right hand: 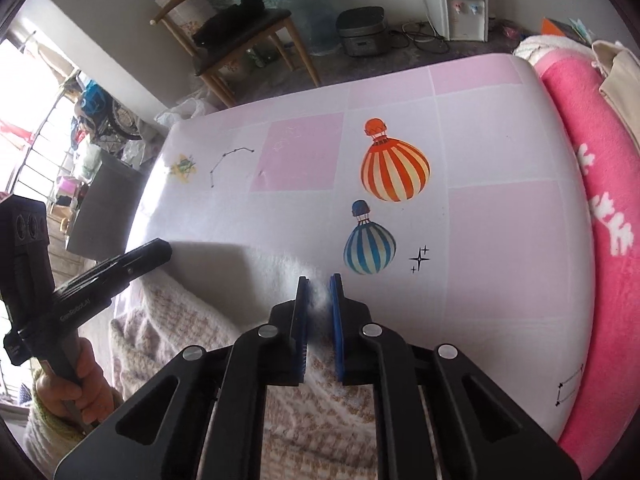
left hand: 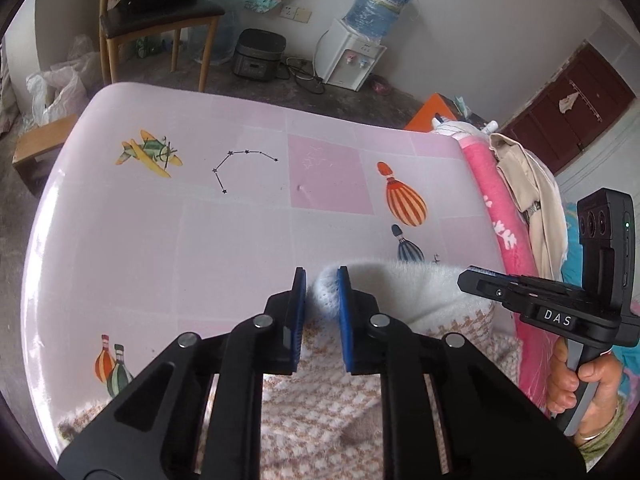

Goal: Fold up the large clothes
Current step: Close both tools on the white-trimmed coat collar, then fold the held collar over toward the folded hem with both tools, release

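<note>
Your left gripper (left hand: 322, 274) has its jaws clenched on a fold of the white and tan knitted garment (left hand: 320, 412); the fuzzy white edge bulges between the blue pads (left hand: 343, 300). Your right gripper (right hand: 319, 282) also has its jaws pressed together on the same garment (right hand: 312, 424), with a thin white ridge of cloth caught between them.

The garment lies at the near edge of the counter (left hand: 160, 240), at 6 o'clock in both wrist views, and its folded white edge runs from one gripper to the other. The counter carries a pink checked cover with printed balloons; the orange balloon (right hand: 394, 168) is at 12 o'clock from your right gripper. A pink blanket (right hand: 592, 208) lies along the counter's side at 3 o'clock. In the left wrist view your right hand (left hand: 580, 392) holds its handle at 4 o'clock.
</note>
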The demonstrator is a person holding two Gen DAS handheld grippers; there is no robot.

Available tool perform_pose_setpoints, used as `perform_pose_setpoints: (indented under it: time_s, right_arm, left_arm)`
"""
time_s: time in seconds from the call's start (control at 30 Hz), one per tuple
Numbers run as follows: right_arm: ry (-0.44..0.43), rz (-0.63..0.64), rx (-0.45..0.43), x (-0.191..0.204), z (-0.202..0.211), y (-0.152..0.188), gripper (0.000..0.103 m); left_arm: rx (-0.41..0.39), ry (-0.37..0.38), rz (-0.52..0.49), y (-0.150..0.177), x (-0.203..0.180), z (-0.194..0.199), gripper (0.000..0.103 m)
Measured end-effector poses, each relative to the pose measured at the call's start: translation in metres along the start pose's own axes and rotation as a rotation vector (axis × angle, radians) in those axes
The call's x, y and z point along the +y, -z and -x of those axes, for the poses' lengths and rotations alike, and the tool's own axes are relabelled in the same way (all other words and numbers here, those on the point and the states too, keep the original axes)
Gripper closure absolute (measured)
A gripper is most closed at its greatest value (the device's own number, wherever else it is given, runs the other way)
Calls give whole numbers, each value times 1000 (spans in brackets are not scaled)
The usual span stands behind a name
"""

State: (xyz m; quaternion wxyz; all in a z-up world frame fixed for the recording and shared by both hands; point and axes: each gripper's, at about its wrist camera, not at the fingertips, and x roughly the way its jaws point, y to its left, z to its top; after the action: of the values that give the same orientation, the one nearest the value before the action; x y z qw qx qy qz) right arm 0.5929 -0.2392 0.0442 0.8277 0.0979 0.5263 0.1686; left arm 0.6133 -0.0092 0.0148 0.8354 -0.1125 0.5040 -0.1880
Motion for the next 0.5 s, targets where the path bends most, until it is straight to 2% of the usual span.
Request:
perform_pose_setpoints:
  time_s: [0.13, 0.23, 0.37, 0.43, 0.5]
  right_arm:
    - [5, 118, -32, 22, 32, 37, 93]
    - [4, 225, -42, 36, 49, 85, 93]
    - [49, 356, 15, 40, 49, 148, 90]
    - [-3, 352, 20, 34, 60, 160, 81]
    - [-138, 293, -45, 29, 84, 154, 75]
  left_arm:
    - [-7, -33, -149, 32, -22, 43, 92]
    - [0, -59, -286, 76, -37, 72, 92]
    - [38, -137, -424, 144, -40, 82, 92]
    - [80, -168, -451, 167, -36, 74, 92]
    - [105, -187, -452, 178, -30, 67, 92]
